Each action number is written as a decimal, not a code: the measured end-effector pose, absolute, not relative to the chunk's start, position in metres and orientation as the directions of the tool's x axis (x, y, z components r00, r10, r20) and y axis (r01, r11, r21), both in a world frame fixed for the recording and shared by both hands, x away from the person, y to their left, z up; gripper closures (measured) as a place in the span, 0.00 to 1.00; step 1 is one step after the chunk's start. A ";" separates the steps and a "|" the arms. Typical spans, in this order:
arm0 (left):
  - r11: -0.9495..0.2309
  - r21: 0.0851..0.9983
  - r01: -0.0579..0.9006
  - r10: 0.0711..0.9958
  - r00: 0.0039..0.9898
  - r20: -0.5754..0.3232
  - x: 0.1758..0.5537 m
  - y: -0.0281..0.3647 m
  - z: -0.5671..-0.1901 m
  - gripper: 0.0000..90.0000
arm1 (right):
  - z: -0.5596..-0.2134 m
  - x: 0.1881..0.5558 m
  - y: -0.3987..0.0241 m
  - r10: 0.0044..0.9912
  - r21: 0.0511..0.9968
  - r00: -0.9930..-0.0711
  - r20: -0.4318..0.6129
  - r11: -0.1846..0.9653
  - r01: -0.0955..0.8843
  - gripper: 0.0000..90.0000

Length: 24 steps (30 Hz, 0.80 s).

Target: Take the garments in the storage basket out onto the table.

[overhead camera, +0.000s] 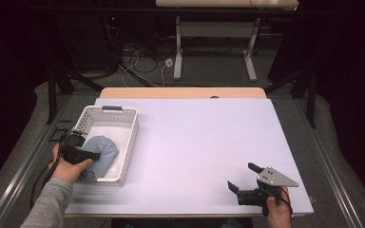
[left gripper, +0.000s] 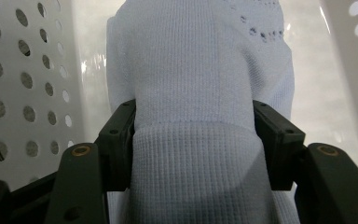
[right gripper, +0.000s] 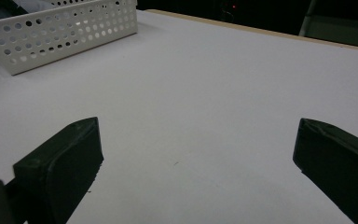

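At the table [overhead camera: 195, 142], we see the left gripper [left gripper: 193, 140] reaching into a white perforated basket [overhead camera: 128, 142] at the near left of the white surface, its jaws pressing from both sides on a pale blue knitted cloth [overhead camera: 102, 152] that lies bundled inside the basket. In the left gripper view the cloth [left gripper: 200, 93] bulges between the two black pads, with the basket's holed walls [left gripper: 23, 84] rising on either side. We see the right gripper [overhead camera: 245, 178] low over the near right corner of the table, well apart from the basket, its jaws spread wide with nothing between them; in the right gripper view [right gripper: 191, 163] they frame bare white tabletop, and the basket [right gripper: 60, 32] sits far off. The white top covers a wooden table whose far edge [overhead camera: 183, 92] shows tan. Beyond it we see a dark room: grey floor, tangled cables [overhead camera: 138, 61], and the white legs of a second desk [overhead camera: 178, 47].
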<state>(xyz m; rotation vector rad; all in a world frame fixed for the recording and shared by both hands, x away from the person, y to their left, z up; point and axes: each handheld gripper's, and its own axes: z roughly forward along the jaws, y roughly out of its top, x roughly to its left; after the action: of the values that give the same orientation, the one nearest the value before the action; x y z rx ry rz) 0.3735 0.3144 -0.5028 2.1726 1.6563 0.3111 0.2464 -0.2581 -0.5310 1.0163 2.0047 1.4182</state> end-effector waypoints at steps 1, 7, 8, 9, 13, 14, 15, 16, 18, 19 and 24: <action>-0.218 0.441 0.871 0.961 0.270 -0.058 0.373 0.314 -0.503 0.46 | -0.531 0.246 -0.258 0.793 0.937 -0.609 0.033 0.187 0.294 0.01; -0.202 0.465 0.862 0.961 0.266 -0.075 0.371 0.316 -0.503 0.48 | -0.531 0.247 -0.258 0.795 0.935 -0.606 0.035 0.188 0.301 0.01; -0.204 0.471 0.858 0.960 0.270 -0.075 0.371 0.316 -0.503 0.48 | -0.531 0.247 -0.258 0.795 0.935 -0.605 0.037 0.187 0.302 0.01; -0.200 0.475 0.857 0.961 0.266 -0.076 0.371 0.315 -0.503 0.49 | -0.531 0.247 -0.258 0.795 0.935 -0.605 0.038 0.186 0.303 0.01; -0.203 0.489 0.848 0.960 0.271 -0.072 0.370 0.314 -0.502 0.51 | -0.531 0.247 -0.259 0.795 0.934 -0.606 0.039 0.186 0.305 0.01; -0.202 0.492 0.846 0.960 0.271 -0.072 0.370 0.314 -0.502 0.51 | -0.531 0.247 -0.259 0.795 0.934 -0.605 0.039 0.186 0.304 0.01; -0.205 0.494 0.845 0.958 0.276 -0.074 0.370 0.314 -0.501 0.51 | -0.531 0.247 -0.259 0.796 0.935 -0.604 0.038 0.185 0.303 0.01; -0.198 0.504 0.841 0.960 0.271 -0.074 0.369 0.313 -0.502 0.51 | -0.531 0.247 -0.259 0.796 0.936 -0.604 0.036 0.185 0.300 0.01; -0.189 0.512 0.838 0.961 0.266 -0.080 0.369 0.312 -0.502 0.52 | -0.531 0.247 -0.259 0.797 0.936 -0.603 0.037 0.183 0.300 0.01; -0.194 0.516 0.834 0.959 0.272 -0.079 0.369 0.312 -0.502 0.52 | -0.531 0.247 -0.259 0.797 0.936 -0.603 0.037 0.183 0.299 0.01; -0.191 0.533 0.825 0.959 0.272 -0.076 0.368 0.312 -0.501 0.53 | -0.531 0.247 -0.259 0.796 0.937 -0.604 0.035 0.184 0.298 0.01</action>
<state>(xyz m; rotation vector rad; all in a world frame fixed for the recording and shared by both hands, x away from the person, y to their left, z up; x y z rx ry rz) 0.3678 0.3124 -0.5012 2.0741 1.6046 0.3783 0.2466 -0.2590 -0.5311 1.0240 1.9998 1.4154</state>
